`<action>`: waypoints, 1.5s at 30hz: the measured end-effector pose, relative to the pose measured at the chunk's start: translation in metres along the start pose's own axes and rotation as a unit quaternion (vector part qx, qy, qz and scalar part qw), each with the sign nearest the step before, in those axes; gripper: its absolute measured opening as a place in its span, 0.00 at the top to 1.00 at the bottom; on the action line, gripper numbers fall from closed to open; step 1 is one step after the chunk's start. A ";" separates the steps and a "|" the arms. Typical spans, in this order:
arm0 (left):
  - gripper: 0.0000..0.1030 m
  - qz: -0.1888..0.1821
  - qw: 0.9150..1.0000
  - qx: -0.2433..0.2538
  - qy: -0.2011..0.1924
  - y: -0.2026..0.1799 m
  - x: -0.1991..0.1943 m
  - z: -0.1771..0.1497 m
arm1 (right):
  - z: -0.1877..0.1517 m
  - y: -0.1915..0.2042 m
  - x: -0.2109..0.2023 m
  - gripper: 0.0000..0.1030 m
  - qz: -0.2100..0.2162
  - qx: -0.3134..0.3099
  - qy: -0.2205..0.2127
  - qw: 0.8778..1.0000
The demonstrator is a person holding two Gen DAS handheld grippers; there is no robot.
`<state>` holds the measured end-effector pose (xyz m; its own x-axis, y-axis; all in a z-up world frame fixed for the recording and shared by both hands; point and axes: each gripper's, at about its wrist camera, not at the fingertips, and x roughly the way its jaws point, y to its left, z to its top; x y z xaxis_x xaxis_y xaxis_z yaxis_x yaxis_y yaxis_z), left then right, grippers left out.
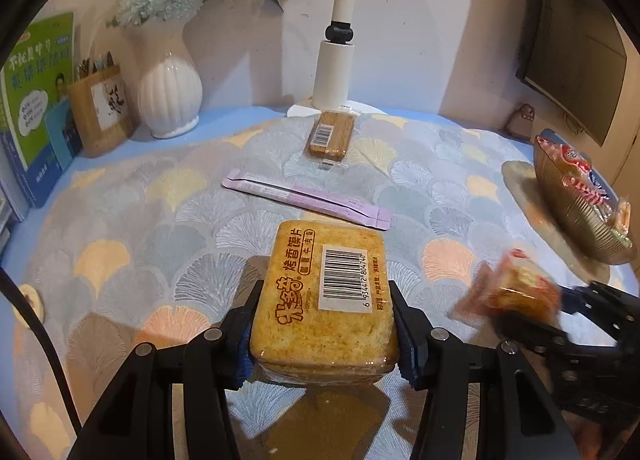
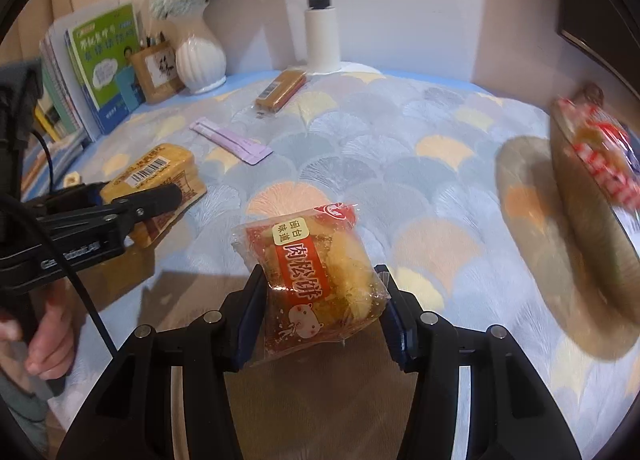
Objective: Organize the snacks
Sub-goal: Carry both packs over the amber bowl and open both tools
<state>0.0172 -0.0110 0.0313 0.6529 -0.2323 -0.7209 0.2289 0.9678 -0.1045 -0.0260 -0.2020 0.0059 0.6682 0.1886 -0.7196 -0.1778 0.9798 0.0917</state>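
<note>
Snacks are half gathered: the left gripper [image 1: 324,324] clamps the baked-bun pack [image 1: 326,292] just above the cloth; the right gripper [image 2: 316,312] pinches the red pastry packet [image 2: 312,280]; carry both level to the basket [image 2: 592,219]; release low, gently.

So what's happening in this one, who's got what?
A person is sorting snacks on a patterned tablecloth with a tool in each hand. The left tool is clamped on a pack of toasted bun slices; the right tool grips a red pastry packet. A ribbed bowl at the right already holds snacks. A smaller biscuit pack and a purple sachet lie on the cloth.
</note>
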 end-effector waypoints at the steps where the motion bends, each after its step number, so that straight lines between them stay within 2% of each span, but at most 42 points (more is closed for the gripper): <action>1: 0.48 0.003 1.000 -0.002 0.002 0.000 0.000 -0.001 | -0.005 -0.005 -0.006 0.51 0.011 0.013 -0.004 1.000; 5: 0.48 0.021 1.000 0.001 0.001 -0.005 -0.004 -0.005 | -0.025 -0.023 -0.031 0.51 0.047 0.050 -0.030 0.997; 9: 0.48 0.017 1.000 0.012 0.010 -0.012 -0.006 -0.003 | -0.054 -0.041 -0.041 0.51 0.058 0.067 -0.026 0.996; 11: 0.48 0.016 1.000 0.005 0.012 -0.013 -0.010 -0.004 | -0.063 -0.048 -0.051 0.51 0.070 0.076 -0.040 0.994; 14: 0.48 -0.003 1.000 -0.007 0.011 -0.020 -0.019 -0.002 | -0.065 -0.060 -0.064 0.51 0.078 0.097 -0.055 0.991; 20: 0.48 -0.029 0.999 0.010 -0.008 -0.060 -0.033 0.003 | -0.058 -0.083 -0.101 0.51 0.085 0.120 -0.107 0.983; 23: 0.48 -0.053 0.998 0.015 -0.006 -0.085 -0.034 0.007 | -0.058 -0.096 -0.122 0.51 0.072 0.126 -0.134 0.980; 27: 0.48 -0.082 0.995 0.045 -0.037 -0.132 -0.047 0.032 | -0.054 -0.127 -0.155 0.51 0.037 0.144 -0.175 0.973; 29: 0.48 -0.103 0.991 0.064 -0.056 -0.160 -0.054 0.048 | -0.054 -0.149 -0.172 0.51 0.011 0.162 -0.195 0.967; 33: 0.48 -0.148 0.981 0.101 -0.069 -0.214 -0.053 0.074 | -0.046 -0.191 -0.193 0.51 -0.038 0.204 -0.219 0.953; 36: 0.48 -0.163 0.976 0.122 -0.076 -0.255 -0.045 0.086 | -0.035 -0.213 -0.200 0.51 -0.069 0.219 -0.233 0.945; 38: 0.48 -0.163 0.975 0.121 -0.087 -0.277 -0.038 0.094 | -0.026 -0.224 -0.202 0.49 -0.073 0.222 -0.244 0.941; 39: 0.48 -0.167 0.975 0.116 -0.088 -0.283 -0.036 0.097 | -0.023 -0.228 -0.202 0.47 -0.074 0.224 -0.252 0.939; 40: 0.47 -0.174 0.974 0.112 -0.090 -0.289 -0.032 0.101 | -0.019 -0.234 -0.199 0.33 -0.077 0.228 -0.258 0.936; 42: 0.33 -0.185 0.972 0.120 -0.083 -0.299 -0.025 0.106 | -0.015 -0.243 -0.188 0.19 -0.088 0.238 -0.245 0.936; 45: 0.33 -0.166 0.975 0.134 -0.069 -0.296 -0.020 0.106 | -0.021 -0.254 -0.179 0.19 -0.068 0.255 -0.225 0.938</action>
<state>0.0131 -0.3031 0.1494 0.5973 -0.5565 -0.5775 0.6124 0.7814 -0.1195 -0.1149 -0.4862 0.0969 0.9171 -0.0431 -0.3962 0.2229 0.8796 0.4202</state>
